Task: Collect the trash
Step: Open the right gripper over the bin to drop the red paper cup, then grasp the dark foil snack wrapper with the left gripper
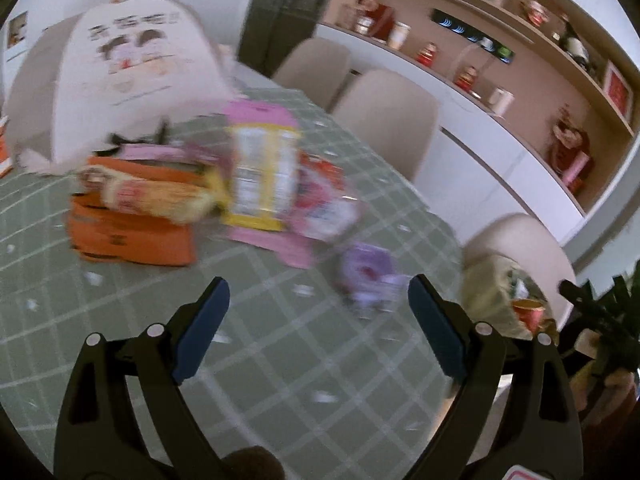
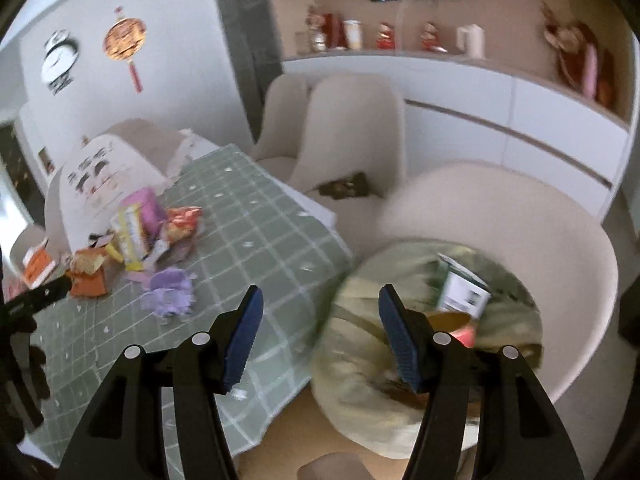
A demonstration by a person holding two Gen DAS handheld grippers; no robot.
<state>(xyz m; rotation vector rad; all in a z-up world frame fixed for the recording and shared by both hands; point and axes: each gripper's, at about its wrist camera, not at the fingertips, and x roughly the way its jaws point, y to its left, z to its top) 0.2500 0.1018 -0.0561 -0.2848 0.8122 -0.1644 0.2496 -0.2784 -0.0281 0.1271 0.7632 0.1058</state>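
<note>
Trash lies on the green checked tablecloth [image 1: 280, 360]: a crumpled purple wrapper [image 1: 370, 276], a pink and yellow carton [image 1: 260, 172], an orange box [image 1: 128, 220] and a yellow snack bag [image 1: 156, 198]. My left gripper [image 1: 319, 316] is open and empty above the cloth, the purple wrapper just beyond its right finger. My right gripper [image 2: 320, 332] is open and empty over the table's corner, beside a pale green trash bag [image 2: 400, 360] that holds a white box [image 2: 464, 288] and a red cup [image 2: 460, 332]. The purple wrapper [image 2: 170, 290] lies to its left.
A large white paper bag with a cartoon face [image 1: 136, 60] stands at the table's far end. Beige chairs [image 1: 384, 116] line the right side; the trash bag sits on one [image 2: 520, 208]. White cabinets and shelves with ornaments [image 1: 500, 80] run behind. A plant [image 1: 612, 320] stands at right.
</note>
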